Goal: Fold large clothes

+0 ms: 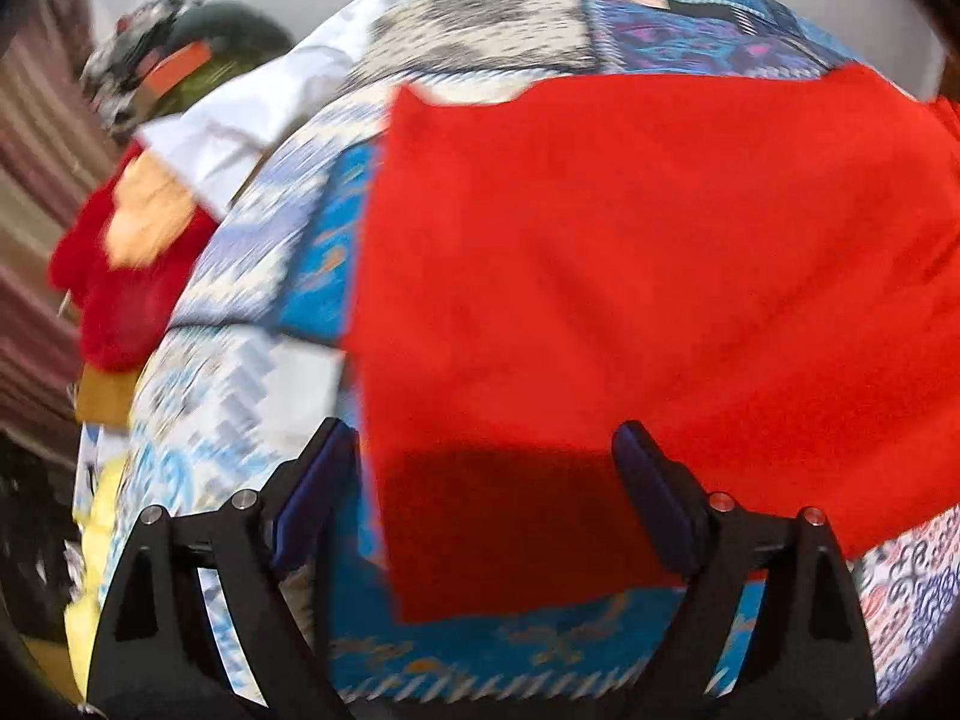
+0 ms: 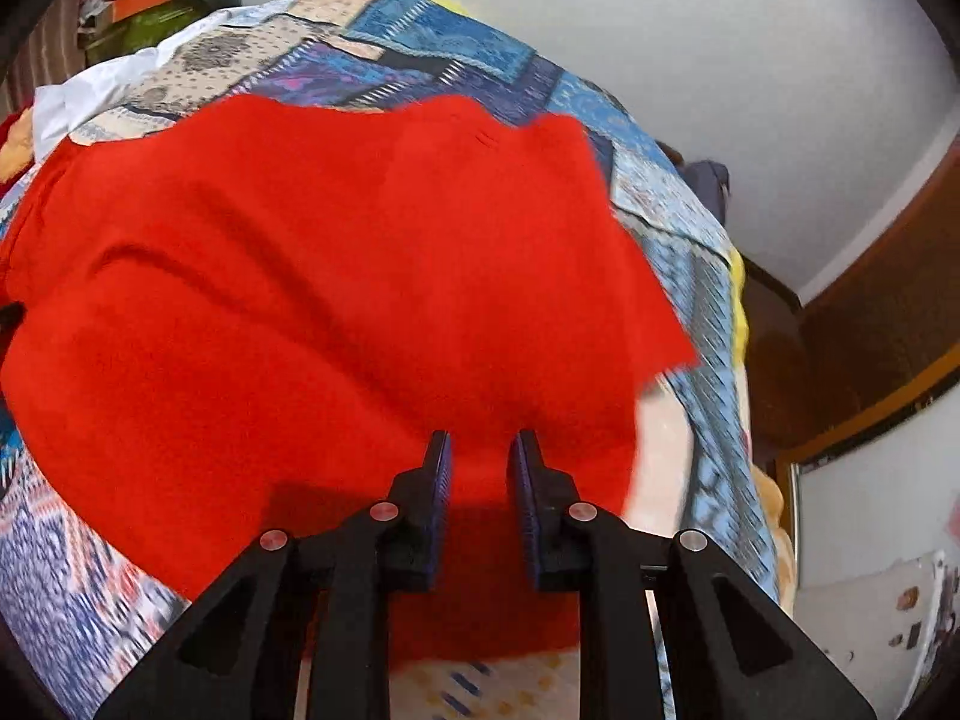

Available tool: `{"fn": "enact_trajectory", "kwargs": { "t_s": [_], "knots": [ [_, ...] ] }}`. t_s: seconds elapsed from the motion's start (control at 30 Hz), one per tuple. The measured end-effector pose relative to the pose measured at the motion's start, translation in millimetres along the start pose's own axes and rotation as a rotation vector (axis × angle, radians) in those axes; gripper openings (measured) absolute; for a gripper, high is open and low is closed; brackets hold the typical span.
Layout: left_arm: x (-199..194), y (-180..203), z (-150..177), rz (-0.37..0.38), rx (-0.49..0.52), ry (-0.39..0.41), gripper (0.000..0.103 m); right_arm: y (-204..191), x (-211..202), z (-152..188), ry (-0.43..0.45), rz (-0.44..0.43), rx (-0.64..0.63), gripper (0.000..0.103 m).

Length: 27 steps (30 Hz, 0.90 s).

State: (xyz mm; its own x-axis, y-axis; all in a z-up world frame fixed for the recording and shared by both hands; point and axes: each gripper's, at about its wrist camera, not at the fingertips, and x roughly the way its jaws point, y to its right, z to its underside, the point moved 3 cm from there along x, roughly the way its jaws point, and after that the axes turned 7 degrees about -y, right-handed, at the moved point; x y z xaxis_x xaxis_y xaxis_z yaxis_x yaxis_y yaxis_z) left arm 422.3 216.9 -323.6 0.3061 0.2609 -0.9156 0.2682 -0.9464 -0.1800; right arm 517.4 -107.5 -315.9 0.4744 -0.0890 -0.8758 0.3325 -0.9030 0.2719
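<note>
A large red garment [image 1: 648,276] lies spread flat on a bed with a patchwork blue and white cover [image 1: 252,276]. My left gripper [image 1: 486,450] is open wide and hovers over the garment's near left corner, holding nothing. In the right wrist view the same red garment [image 2: 336,276] fills the middle, on the cover [image 2: 690,276]. My right gripper [image 2: 480,450] hovers over the garment's near edge with its jaws partly open, a narrow gap between them and nothing in it.
A pile of clothes [image 1: 138,228], red, orange and white, lies at the bed's left side. A dark heap with an orange box [image 1: 180,60] sits at the far left. A wooden door frame [image 2: 870,324] and a white wall [image 2: 690,60] stand to the right.
</note>
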Motion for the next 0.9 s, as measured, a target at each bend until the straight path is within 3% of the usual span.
{"fn": "enact_trajectory", "kwargs": {
  "t_s": [0.13, 0.2, 0.27, 0.37, 0.53, 0.6, 0.67, 0.7, 0.83, 0.9],
  "knots": [
    [-16, -12, 15, -0.078, 0.031, 0.019, 0.088, 26, 4, 18, -0.067, 0.034, 0.049, 0.017],
    [-20, -18, 22, -0.077, 0.028, 0.018, 0.088, 38, 1, 22, -0.081, -0.007, 0.079, 0.027],
    [-25, -26, 26, -0.076, 0.011, 0.018, 0.088, 51, -4, 28, -0.117, 0.024, 0.11, 0.054],
    [-35, -42, 35, -0.067, -0.048, 0.008, 0.088, 61, -17, 33, -0.105, 0.084, 0.104, 0.061],
    [-53, -64, 48, 0.132, -0.219, -0.002, 0.088, 57, -57, 32, -0.029, 0.076, 0.068, 0.064],
    [-58, -63, 52, 0.19, -0.263, -0.003, 0.088, 50, -74, 25, 0.019, 0.051, 0.049, 0.074],
    [-61, -57, 55, 0.27, -0.297, -0.009, 0.088, 37, -92, 16, 0.08, 0.015, 0.036, 0.091],
    [-61, -51, 54, 0.288, -0.302, -0.012, 0.088, 29, -100, 12, 0.106, -0.002, 0.032, 0.094],
    [-51, -26, 51, 0.356, -0.301, -0.033, 0.088, -6, -113, -1, 0.155, -0.096, 0.004, 0.098],
    [-36, -15, 51, 0.447, -0.335, -0.082, 0.088, -22, -108, -5, 0.149, -0.123, -0.011, 0.098]
  ]
}}
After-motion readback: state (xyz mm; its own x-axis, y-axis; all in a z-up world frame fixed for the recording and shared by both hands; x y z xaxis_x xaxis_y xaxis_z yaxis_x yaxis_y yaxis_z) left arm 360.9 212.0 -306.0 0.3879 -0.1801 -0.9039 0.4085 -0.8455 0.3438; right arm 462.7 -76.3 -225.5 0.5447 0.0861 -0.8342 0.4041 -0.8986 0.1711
